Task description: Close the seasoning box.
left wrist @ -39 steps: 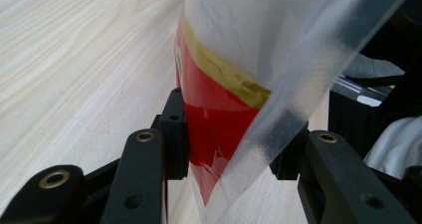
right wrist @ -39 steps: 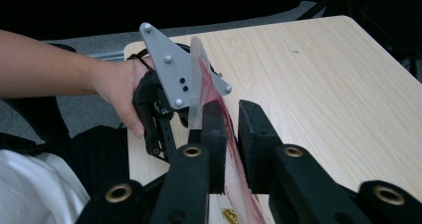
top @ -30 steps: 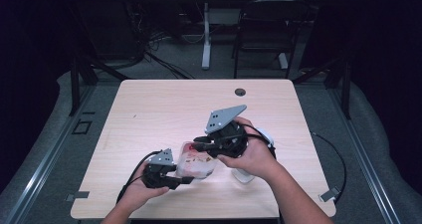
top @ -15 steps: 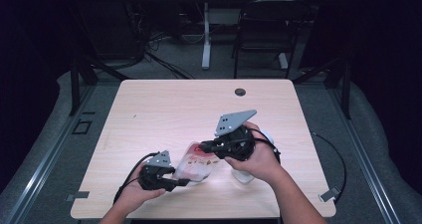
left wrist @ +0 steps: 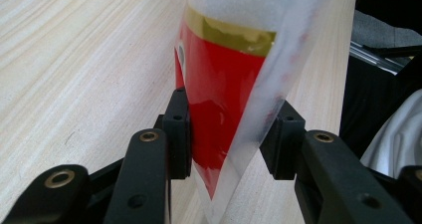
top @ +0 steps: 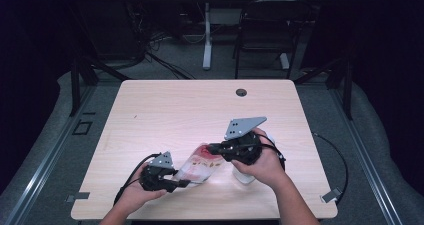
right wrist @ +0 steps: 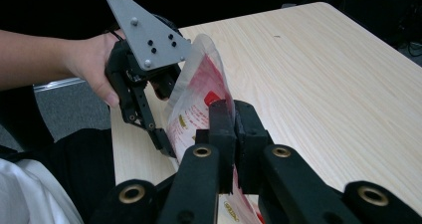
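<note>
Right hand-held gripper [top: 214, 148] shifted right, pouch [top: 199, 164] stretched crosswise

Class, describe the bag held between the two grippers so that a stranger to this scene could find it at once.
Start at the pale wooden table and go to its near edge, where two hands hold black grippers. Stretched between the left gripper and the right gripper is the bag: clear plastic with red and gold print, the one colourful thing there.
</note>
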### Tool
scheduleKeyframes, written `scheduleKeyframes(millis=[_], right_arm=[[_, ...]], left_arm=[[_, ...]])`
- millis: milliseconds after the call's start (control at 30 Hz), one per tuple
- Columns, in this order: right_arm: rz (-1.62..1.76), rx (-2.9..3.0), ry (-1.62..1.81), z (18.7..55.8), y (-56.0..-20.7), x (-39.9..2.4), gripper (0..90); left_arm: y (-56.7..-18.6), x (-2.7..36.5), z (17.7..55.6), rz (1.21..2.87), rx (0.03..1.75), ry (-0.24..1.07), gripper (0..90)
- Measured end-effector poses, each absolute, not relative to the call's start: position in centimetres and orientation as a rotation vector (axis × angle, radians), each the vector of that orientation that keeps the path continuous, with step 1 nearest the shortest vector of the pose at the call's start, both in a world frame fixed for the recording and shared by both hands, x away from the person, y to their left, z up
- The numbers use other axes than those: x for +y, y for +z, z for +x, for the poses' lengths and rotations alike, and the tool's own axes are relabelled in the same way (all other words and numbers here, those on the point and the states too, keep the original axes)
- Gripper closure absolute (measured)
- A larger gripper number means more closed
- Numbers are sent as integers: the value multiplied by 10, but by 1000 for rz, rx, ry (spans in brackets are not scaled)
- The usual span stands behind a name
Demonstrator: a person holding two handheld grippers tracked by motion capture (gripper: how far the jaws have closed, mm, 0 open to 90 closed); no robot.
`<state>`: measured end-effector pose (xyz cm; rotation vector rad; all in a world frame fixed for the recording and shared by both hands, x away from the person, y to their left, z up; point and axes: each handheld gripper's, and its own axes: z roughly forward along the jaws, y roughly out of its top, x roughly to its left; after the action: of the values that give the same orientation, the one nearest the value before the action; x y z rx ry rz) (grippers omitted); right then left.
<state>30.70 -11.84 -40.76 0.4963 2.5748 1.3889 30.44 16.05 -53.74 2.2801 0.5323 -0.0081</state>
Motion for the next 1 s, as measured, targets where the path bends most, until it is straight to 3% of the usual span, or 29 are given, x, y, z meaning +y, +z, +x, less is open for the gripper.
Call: scheduleKeyframes(millis=[1000], right_arm=[[581,2543,1411,307,-423,-144,872]], left_arm=[[-518,157,303,2356,575,-10,629]])
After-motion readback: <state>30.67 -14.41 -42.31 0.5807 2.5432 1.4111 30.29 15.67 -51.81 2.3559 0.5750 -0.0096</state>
